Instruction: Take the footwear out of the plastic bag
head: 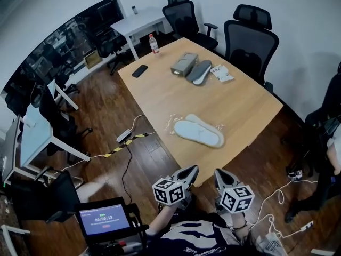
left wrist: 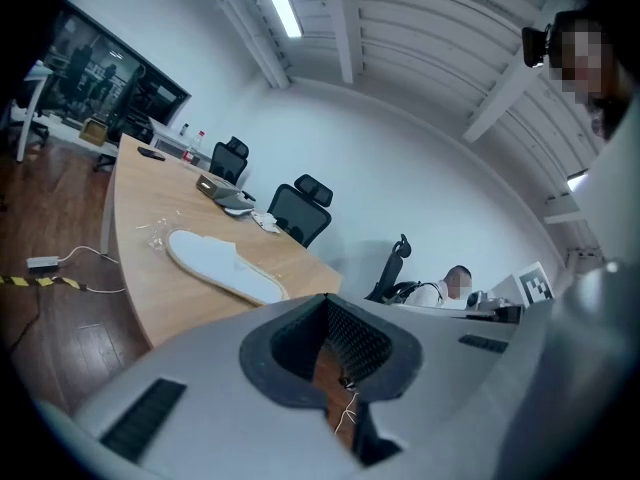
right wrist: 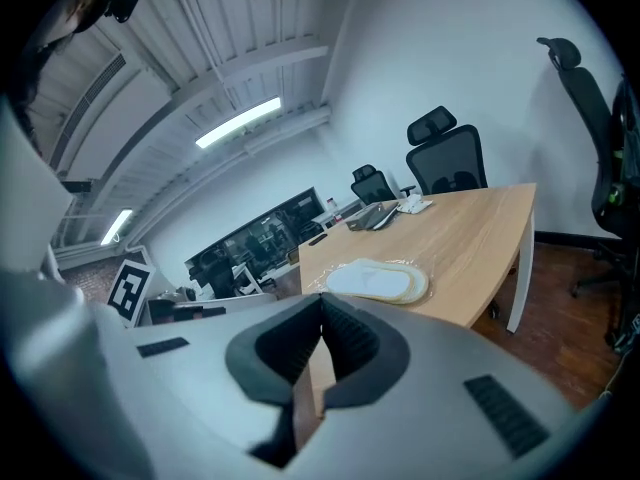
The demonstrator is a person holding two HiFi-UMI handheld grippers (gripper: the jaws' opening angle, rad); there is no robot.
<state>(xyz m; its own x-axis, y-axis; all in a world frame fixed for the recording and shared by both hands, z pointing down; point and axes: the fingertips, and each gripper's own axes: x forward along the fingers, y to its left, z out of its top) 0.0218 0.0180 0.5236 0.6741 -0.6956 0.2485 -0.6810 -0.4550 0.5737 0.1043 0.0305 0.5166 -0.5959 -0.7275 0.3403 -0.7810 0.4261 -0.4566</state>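
A pair of flat white slippers [head: 198, 130] lies stacked inside a clear crinkled plastic bag [head: 171, 122] near the front edge of the wooden table [head: 160, 95]. Both grippers hang in front of that edge, off the table and apart from the bag. My left gripper [head: 187, 174] is shut with nothing in it, its tips meeting [left wrist: 325, 303], and the slippers [left wrist: 220, 263] lie ahead to its left. My right gripper [head: 221, 177] is also shut and empty [right wrist: 322, 303], with the slippers [right wrist: 375, 280] just beyond its tips.
At the table's far end lie a grey slipper pair [head: 198, 71], a grey pouch [head: 184, 64], papers [head: 221, 72], a phone [head: 139, 71] and a bottle [head: 154, 44]. Office chairs [head: 250, 39] stand behind. A person [head: 330, 137] sits at right. Cables [head: 125, 140] cross the floor.
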